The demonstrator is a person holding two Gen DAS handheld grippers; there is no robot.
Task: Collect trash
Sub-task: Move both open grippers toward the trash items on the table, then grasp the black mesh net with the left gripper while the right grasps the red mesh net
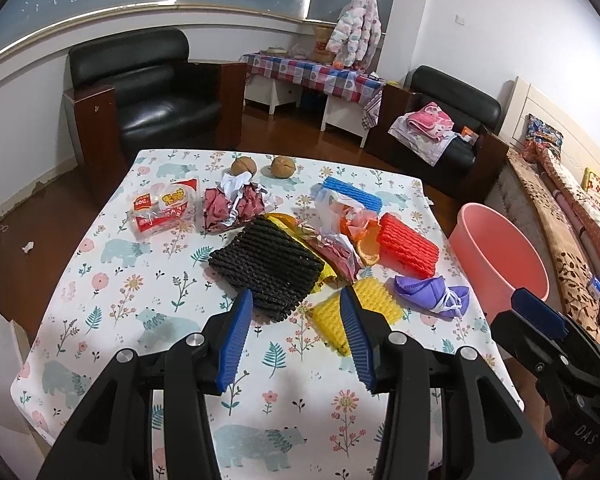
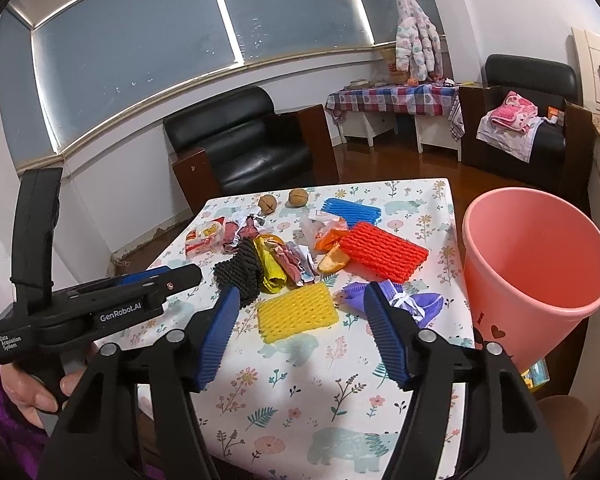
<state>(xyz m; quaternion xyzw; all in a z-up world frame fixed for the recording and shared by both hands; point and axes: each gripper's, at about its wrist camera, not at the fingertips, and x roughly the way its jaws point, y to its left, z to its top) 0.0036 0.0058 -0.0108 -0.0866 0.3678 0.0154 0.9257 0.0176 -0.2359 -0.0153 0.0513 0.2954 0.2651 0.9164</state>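
Yellow foam-net fruit sleeve (image 2: 297,313) lies flat on the floral-print tablecloth (image 2: 300,400), beside a black foam net (image 2: 238,274) and a crumpled purple cloth (image 2: 416,300). Pink plastic bin (image 2: 536,272) stands just off the table's right edge. Left gripper (image 1: 296,336) and right gripper (image 2: 300,332) both hover with jaws apart, gripping nothing.

Left claw (image 1: 296,300) and right claw (image 2: 300,296) both gape empty.

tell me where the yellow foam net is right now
The yellow foam net lies on the table's near side, between the black foam net and purple mask, just ahead of both grippers.
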